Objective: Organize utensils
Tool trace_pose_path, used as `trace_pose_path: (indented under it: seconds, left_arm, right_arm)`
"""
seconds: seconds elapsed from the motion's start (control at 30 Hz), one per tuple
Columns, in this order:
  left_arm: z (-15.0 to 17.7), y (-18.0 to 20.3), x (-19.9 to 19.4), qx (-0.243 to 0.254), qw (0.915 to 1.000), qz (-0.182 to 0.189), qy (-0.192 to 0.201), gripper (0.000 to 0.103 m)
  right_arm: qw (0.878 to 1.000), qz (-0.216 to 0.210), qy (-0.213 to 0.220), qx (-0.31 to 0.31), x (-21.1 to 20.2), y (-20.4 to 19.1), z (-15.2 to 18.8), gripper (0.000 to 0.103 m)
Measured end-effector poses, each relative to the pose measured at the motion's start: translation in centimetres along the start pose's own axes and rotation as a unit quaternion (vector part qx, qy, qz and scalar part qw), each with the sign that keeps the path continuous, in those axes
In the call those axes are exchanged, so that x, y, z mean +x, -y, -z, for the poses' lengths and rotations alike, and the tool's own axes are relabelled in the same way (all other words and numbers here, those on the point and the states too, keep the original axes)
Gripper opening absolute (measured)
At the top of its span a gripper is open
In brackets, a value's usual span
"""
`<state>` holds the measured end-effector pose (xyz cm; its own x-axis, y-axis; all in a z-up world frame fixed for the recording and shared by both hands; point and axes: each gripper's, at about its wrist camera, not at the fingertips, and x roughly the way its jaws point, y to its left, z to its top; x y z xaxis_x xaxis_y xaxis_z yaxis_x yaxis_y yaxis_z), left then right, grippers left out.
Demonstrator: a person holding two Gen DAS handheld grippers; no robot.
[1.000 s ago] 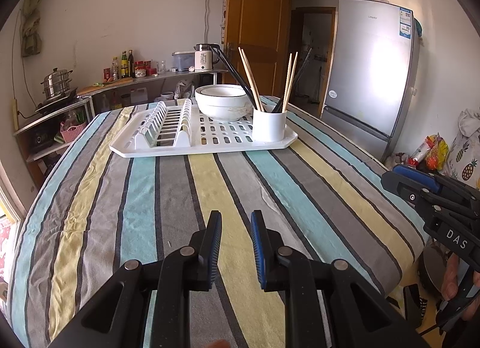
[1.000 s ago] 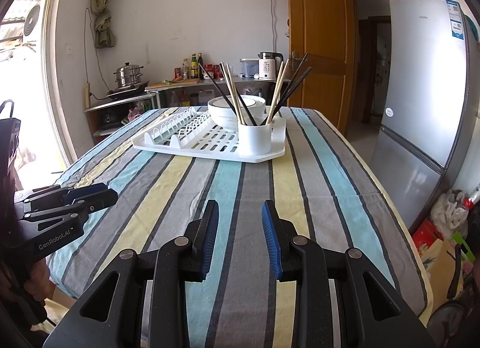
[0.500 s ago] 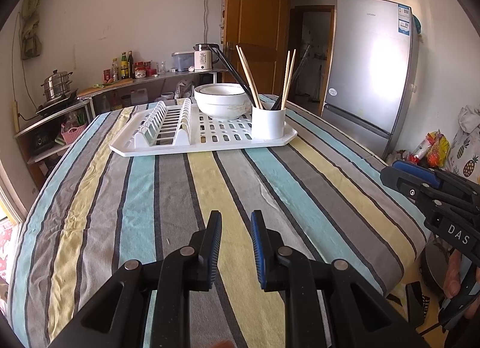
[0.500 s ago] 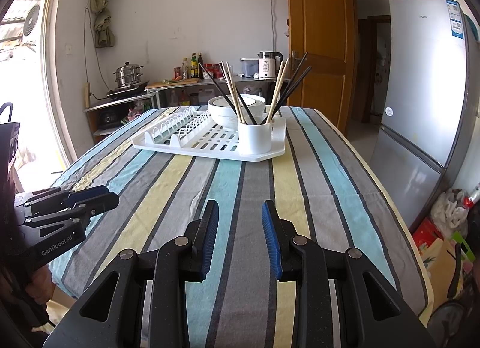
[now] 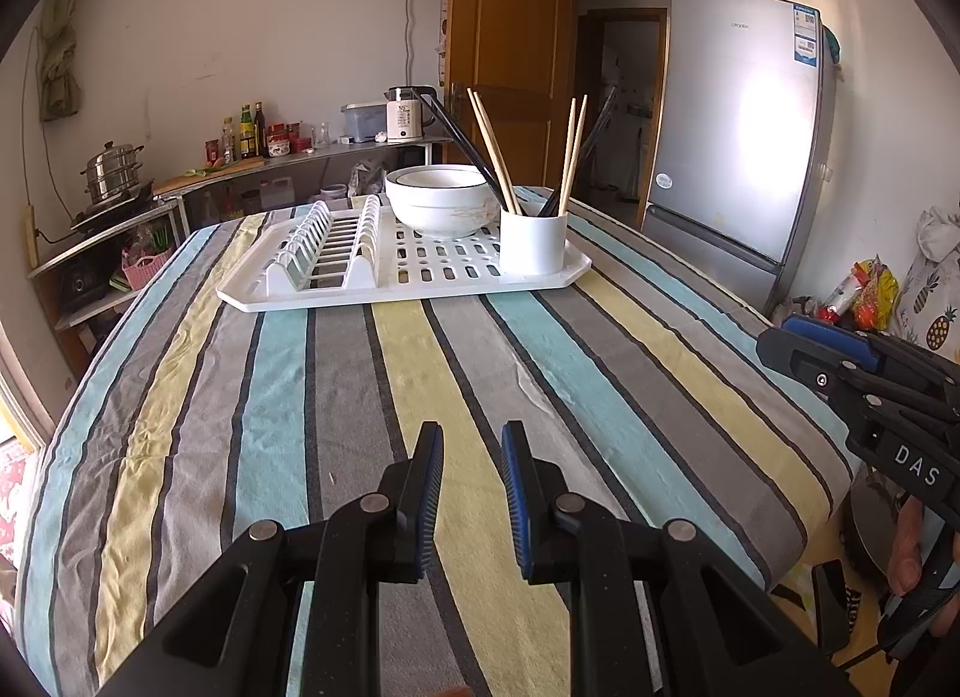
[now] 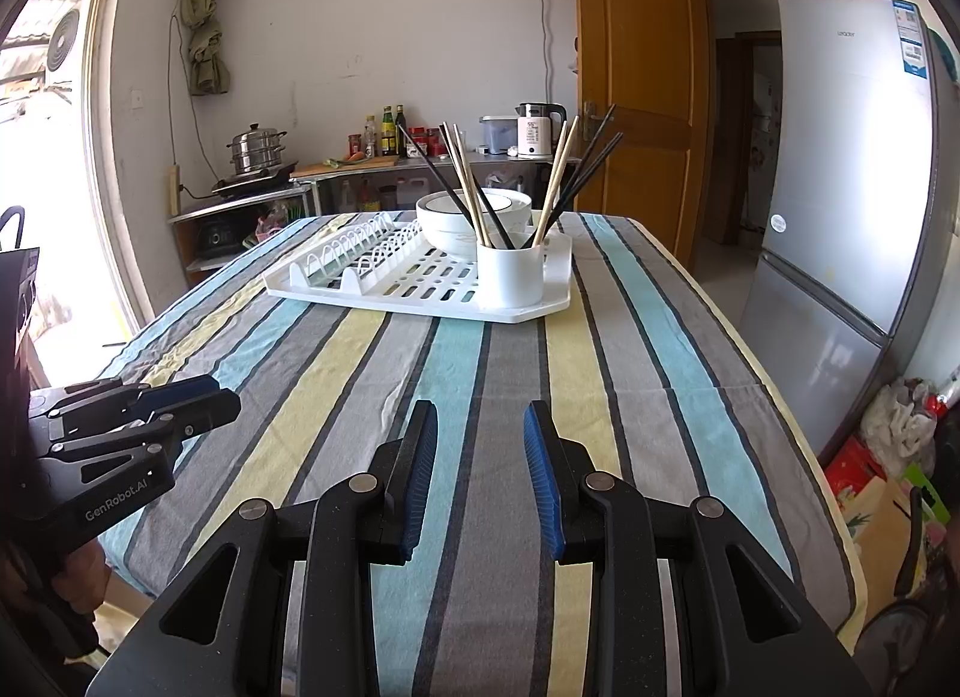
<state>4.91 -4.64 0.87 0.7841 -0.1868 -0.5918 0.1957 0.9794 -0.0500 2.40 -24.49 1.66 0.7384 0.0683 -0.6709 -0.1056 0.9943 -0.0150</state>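
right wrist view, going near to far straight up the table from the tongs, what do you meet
right tongs → bare striped tablecloth → front edge of the white drying tray → white chopstick cup → white bowls → counter with the kettle against the wall

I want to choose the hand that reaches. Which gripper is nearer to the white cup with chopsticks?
Right, though only slightly. The right gripper faces the white cup almost head-on; the left gripper sits off to its left.

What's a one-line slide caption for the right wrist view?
Open right gripper faces a white cup of chopsticks on a drying rack.
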Motion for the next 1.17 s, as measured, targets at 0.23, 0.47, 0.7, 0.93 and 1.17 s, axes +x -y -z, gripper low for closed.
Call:
trace_pose_path:
  seconds: [0.23, 0.47, 0.7, 0.93, 1.17]
  left_arm:
    - [0.11, 0.04, 0.02, 0.0, 1.0, -0.002, -0.001, 0.02]
    - [0.3, 0.01, 0.08, 0.0, 1.0, -0.001, -0.003, 0.02]
    - [0.45, 0.02, 0.02, 0.001, 1.0, -0.005, -0.001, 0.02]
    - [0.49, 0.06, -0.11, 0.0, 1.0, -0.007, 0.005, 0.02]
    - [0.42, 0.17, -0.23, -0.002, 1.0, -0.004, 0.004, 0.02]
  right_arm:
    - [1.0, 0.001, 0.0, 0.001, -0.03, -0.03, -0.06, 0.031]
    - [1.0, 0.0, 0.0, 0.001, -0.01, -0.03, 0.0, 0.031]
    - [1.0, 0.001, -0.001, 0.001, -0.03, -0.05, -0.02, 0.031]
    - [1.0, 0.001, -0.001, 0.001, -0.01, -0.03, -0.02, 0.031]
    - [1.0, 0.001, -0.001, 0.001, -0.04, -0.03, -0.07, 0.031]
